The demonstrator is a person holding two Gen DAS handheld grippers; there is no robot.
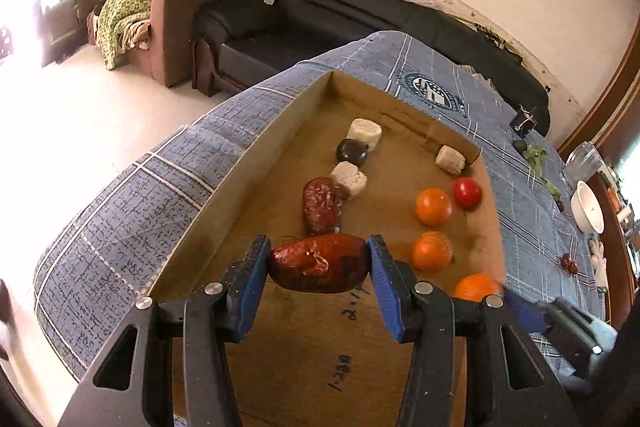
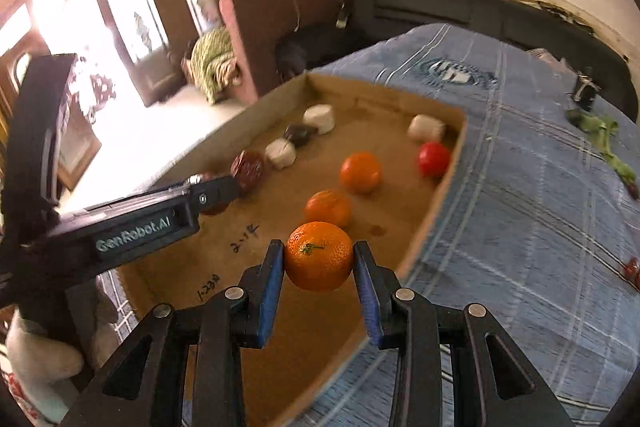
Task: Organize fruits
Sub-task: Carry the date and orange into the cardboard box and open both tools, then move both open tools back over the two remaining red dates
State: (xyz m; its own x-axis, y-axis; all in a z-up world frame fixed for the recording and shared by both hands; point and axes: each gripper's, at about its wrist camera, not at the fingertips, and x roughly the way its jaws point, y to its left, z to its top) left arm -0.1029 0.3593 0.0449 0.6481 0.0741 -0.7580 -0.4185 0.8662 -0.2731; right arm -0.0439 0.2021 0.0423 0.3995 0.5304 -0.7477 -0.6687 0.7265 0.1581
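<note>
My left gripper (image 1: 318,263) is shut on a red date (image 1: 319,267) and holds it over the cardboard tray (image 1: 240,163). My right gripper (image 2: 319,267) is shut on a tangerine (image 2: 319,255) above the tray's near right part (image 2: 436,199). In the tray lie a second date (image 1: 321,205), two tangerines (image 1: 433,206) (image 1: 432,251), a red tomato (image 1: 467,191), a dark round fruit (image 1: 351,151) and three white chunks (image 1: 364,133). The left gripper also shows in the right wrist view (image 2: 216,193), at the tray's left side.
The tray lies on a blue plaid cloth (image 1: 120,211) covering the table. A white bowl (image 1: 588,207), green leaves (image 1: 536,157) and small red fruits (image 1: 569,263) lie on the right. A dark sofa (image 1: 320,11) stands behind; the floor is to the left.
</note>
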